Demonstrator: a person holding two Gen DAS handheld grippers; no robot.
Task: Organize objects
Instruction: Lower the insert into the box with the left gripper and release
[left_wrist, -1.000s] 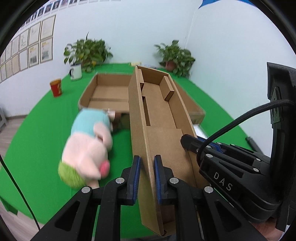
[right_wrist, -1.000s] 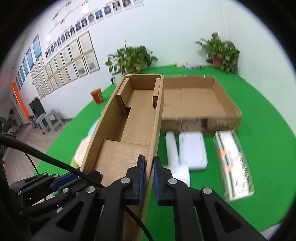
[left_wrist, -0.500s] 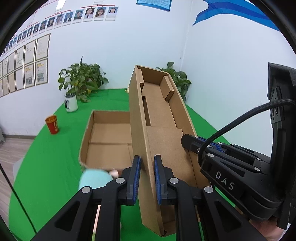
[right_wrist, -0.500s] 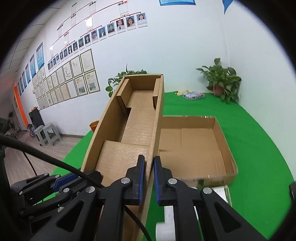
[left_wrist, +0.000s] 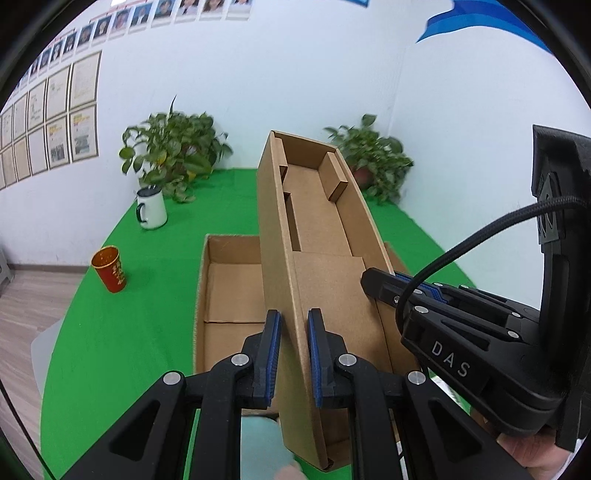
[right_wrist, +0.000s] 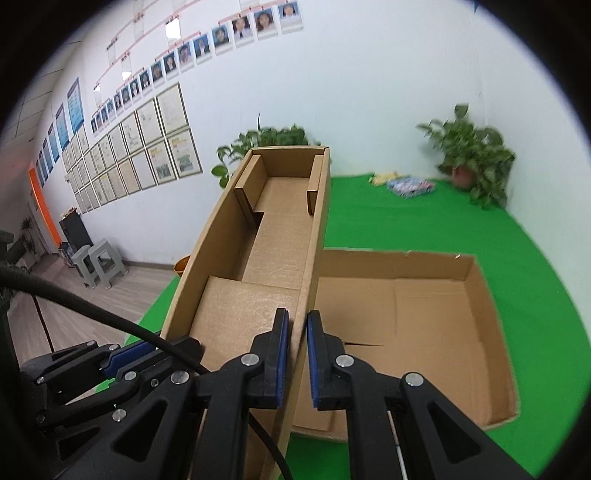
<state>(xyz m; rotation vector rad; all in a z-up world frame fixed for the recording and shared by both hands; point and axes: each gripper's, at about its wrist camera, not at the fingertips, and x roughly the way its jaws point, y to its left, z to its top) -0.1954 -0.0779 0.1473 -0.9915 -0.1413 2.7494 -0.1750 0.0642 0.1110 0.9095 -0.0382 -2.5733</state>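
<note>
We've got the lid (left_wrist: 325, 236) up in the air, open side facing us, carried between both grippers. Our left gripper (left_wrist: 294, 354) pinches the lid's left wall, blue pads on either side of the cardboard. Our right gripper (right_wrist: 296, 354) does likewise on the right wall. Below sits the box (right_wrist: 424, 325) on the green mat (right_wrist: 461, 229), and the lid overlaps it. A red cup (left_wrist: 109, 268) and white mug (left_wrist: 151, 208) stand off to the left.
</note>
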